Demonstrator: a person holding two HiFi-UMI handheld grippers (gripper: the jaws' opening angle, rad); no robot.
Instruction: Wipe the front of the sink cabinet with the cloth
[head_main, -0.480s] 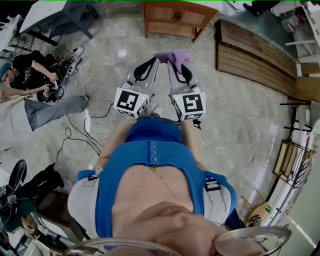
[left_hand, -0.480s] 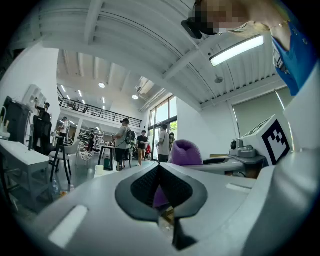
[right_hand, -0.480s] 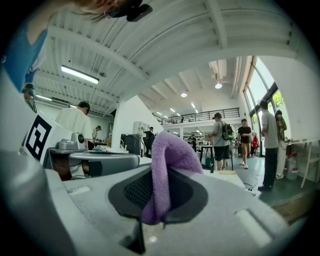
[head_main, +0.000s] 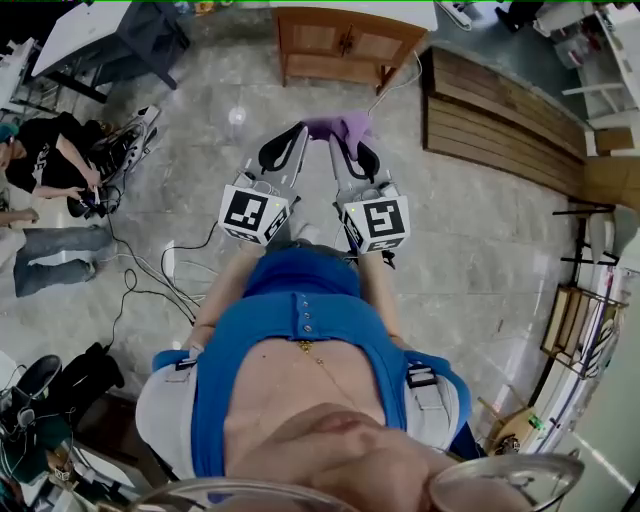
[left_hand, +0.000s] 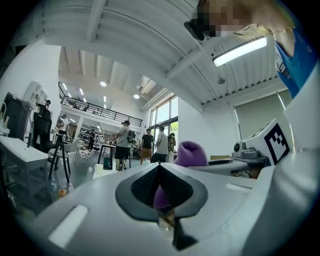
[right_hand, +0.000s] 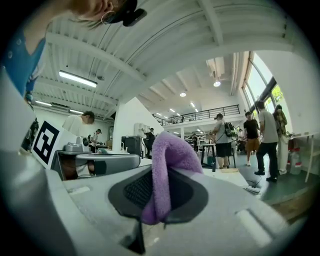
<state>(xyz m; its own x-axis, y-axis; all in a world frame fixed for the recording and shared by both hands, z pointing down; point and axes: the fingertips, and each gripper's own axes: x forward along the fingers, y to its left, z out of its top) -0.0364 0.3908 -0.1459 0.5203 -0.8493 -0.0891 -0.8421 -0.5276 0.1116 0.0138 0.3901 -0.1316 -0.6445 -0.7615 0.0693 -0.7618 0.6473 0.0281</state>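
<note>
In the head view, a purple cloth (head_main: 347, 126) hangs at the tips of both grippers, held out over the tiled floor. The left gripper (head_main: 303, 130) and right gripper (head_main: 336, 138) stand side by side, tips nearly touching. The wooden sink cabinet (head_main: 343, 42) stands ahead on the floor, a short way beyond the cloth. In the right gripper view the cloth (right_hand: 166, 165) is folded and clamped between the shut jaws of the right gripper (right_hand: 155, 200). In the left gripper view the left gripper (left_hand: 161, 200) is shut with a bit of purple cloth (left_hand: 161, 194) between its pads; more cloth (left_hand: 190, 153) bulges beyond.
A person (head_main: 40, 150) sits on the floor at the left beside equipment and loose cables (head_main: 150, 268). A low wooden slatted platform (head_main: 500, 118) lies right of the cabinet. A small clear cup (head_main: 236, 117) stands on the floor. A dark table (head_main: 110, 28) is at top left.
Both grippers with the cloth have shifted slightly left and forward, and the cabinet shows a little closer. The seated person at the left has changed posture.
</note>
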